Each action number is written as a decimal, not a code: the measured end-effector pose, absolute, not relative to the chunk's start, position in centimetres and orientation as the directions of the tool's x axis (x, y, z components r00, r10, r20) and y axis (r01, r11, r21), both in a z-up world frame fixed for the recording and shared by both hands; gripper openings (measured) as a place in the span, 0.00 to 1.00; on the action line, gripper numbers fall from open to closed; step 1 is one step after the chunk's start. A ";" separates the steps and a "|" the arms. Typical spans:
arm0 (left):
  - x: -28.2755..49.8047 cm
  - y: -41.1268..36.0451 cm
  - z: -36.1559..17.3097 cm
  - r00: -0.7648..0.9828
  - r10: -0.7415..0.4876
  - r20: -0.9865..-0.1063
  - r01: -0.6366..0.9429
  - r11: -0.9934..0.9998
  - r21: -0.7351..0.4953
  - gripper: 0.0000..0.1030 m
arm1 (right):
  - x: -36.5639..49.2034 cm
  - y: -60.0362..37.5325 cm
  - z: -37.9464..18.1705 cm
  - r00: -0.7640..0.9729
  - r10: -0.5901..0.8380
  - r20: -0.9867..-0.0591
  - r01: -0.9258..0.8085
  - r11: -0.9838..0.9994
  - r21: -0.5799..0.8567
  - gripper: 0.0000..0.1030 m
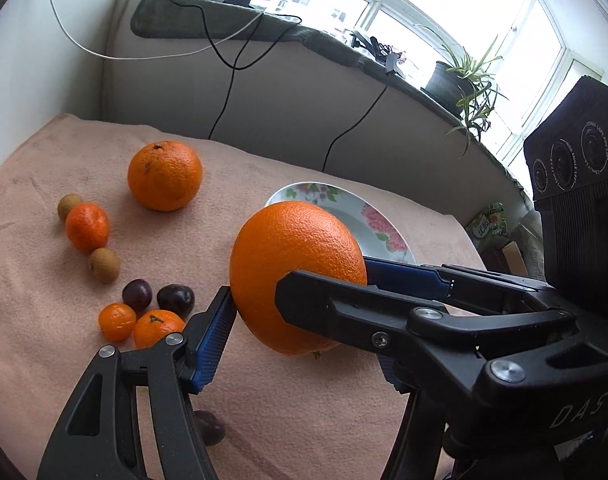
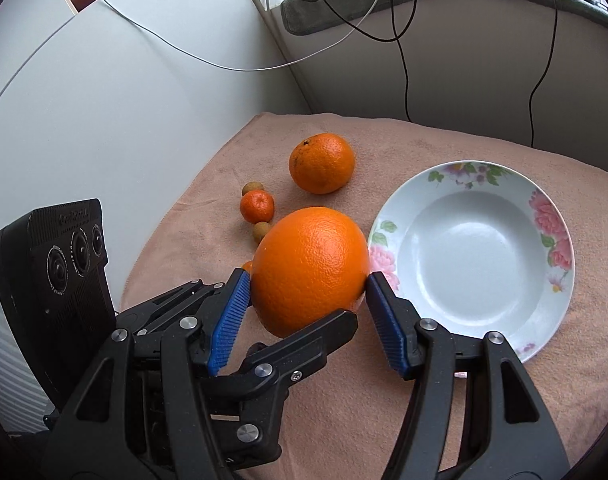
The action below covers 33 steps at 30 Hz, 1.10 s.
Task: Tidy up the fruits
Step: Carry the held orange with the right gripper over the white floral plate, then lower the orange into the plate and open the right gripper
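Orange (image 2: 308,264) is clamped between both blue pads of my right gripper (image 2: 308,280), held over the pink towel (image 2: 344,408), just beside the floral plate (image 2: 516,332). My left gripper (image 1: 304,328) has 1 pad touching the same orange; the other pad is hidden, so I can't tell its grip. A 2nd orange (image 2: 322,164) sits further back on the towel.

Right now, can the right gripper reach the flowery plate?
Probably yes. The plate lies right beside the right gripper, just past its right finger, and nothing stands between them on the cloth. The plate is empty, and the gripper is clamped on the big orange.
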State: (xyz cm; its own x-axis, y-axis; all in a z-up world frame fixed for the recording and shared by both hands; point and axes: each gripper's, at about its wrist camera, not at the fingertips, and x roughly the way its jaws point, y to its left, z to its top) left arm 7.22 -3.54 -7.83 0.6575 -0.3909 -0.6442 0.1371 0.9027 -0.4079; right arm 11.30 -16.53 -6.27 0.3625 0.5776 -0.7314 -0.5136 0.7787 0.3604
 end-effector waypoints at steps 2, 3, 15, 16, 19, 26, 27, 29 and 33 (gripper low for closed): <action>7.6 -4.7 -7.9 0.645 -0.406 -0.647 0.158 0.900 -0.407 0.62 | 11.3 -18.0 -6.2 0.374 0.570 -0.731 -0.493 0.790 0.364 0.61; 7.8 -5.3 -7.8 0.640 -0.412 -0.649 0.169 0.899 -0.404 0.62 | 11.5 -18.6 -6.2 0.379 0.567 -0.732 -0.482 0.796 0.367 0.61; 9.0 -9.4 -8.5 0.582 -0.435 -0.687 0.234 0.899 -0.371 0.62 | 11.8 -23.8 -7.1 0.396 0.562 -0.726 -0.389 0.819 0.422 0.61; 9.0 -9.6 -8.6 0.579 -0.434 -0.690 0.236 0.900 -0.367 0.62 | 11.9 -24.0 -7.2 0.393 0.564 -0.726 -0.383 0.818 0.429 0.61; 9.2 -10.0 -8.8 0.572 -0.433 -0.697 0.236 0.900 -0.365 0.62 | 12.0 -24.2 -7.6 0.393 0.565 -0.726 -0.370 0.819 0.438 0.61; 9.6 -10.2 -9.0 0.564 -0.427 -0.707 0.228 0.903 -0.363 0.62 | 12.3 -24.4 -8.0 0.388 0.570 -0.724 -0.357 0.817 0.452 0.61; 9.6 -10.2 -9.0 0.563 -0.426 -0.708 0.228 0.904 -0.362 0.62 | 12.3 -24.5 -8.0 0.389 0.569 -0.725 -0.358 0.818 0.450 0.61; 9.6 -10.3 -9.0 0.563 -0.423 -0.710 0.231 0.905 -0.356 0.62 | 12.3 -24.5 -7.9 0.393 0.564 -0.726 -0.361 0.821 0.443 0.61; 9.5 -10.3 -9.2 0.560 -0.418 -0.716 0.228 0.908 -0.352 0.62 | 12.2 -24.7 -7.1 0.438 0.545 -0.715 -0.359 0.835 0.417 0.61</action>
